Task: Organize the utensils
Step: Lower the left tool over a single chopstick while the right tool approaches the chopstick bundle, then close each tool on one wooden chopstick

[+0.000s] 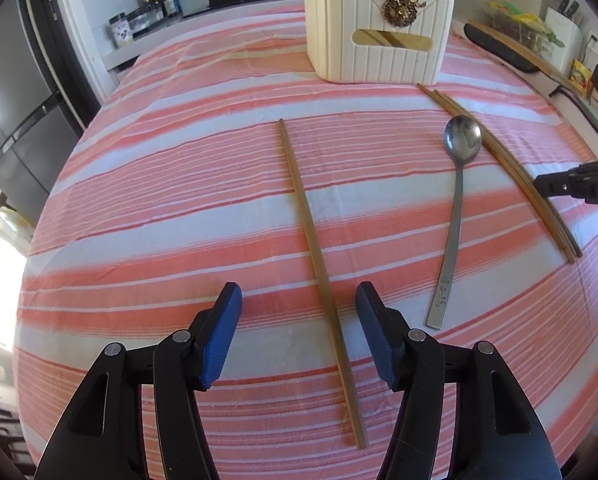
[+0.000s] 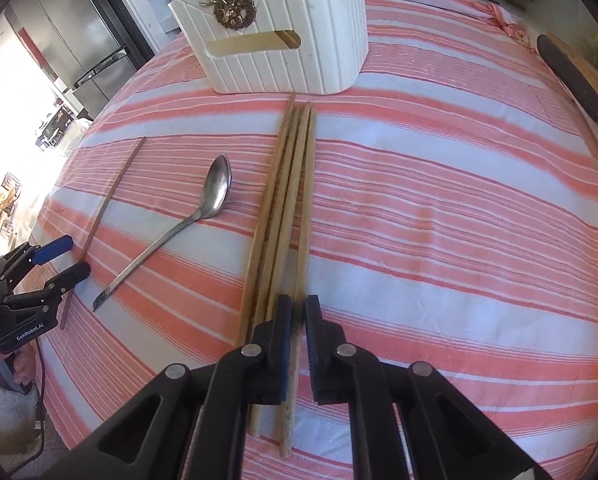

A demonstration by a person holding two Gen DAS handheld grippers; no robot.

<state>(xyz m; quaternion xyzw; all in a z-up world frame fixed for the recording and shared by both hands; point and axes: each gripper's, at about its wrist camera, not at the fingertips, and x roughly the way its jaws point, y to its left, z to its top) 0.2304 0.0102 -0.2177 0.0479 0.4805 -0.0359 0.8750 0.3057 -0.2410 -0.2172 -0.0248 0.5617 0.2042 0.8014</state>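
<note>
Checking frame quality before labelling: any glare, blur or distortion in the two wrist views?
Left wrist view: strong fisheye bowing of the striped tablecloth, dark vignette corners, blown-out patch at the left edge, spoon sharp with a mild sheen. Right wrist view: same bowing, window area at left overexposed, chopstick bundle crisp farther out but soft and smeared between the right gripper fingers.

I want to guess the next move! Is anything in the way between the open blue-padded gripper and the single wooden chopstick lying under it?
Nothing visible. The single wooden chopstick lies bare on the striped cloth between the left gripper's open jaws; the metal spoon lies off to one side.
</note>
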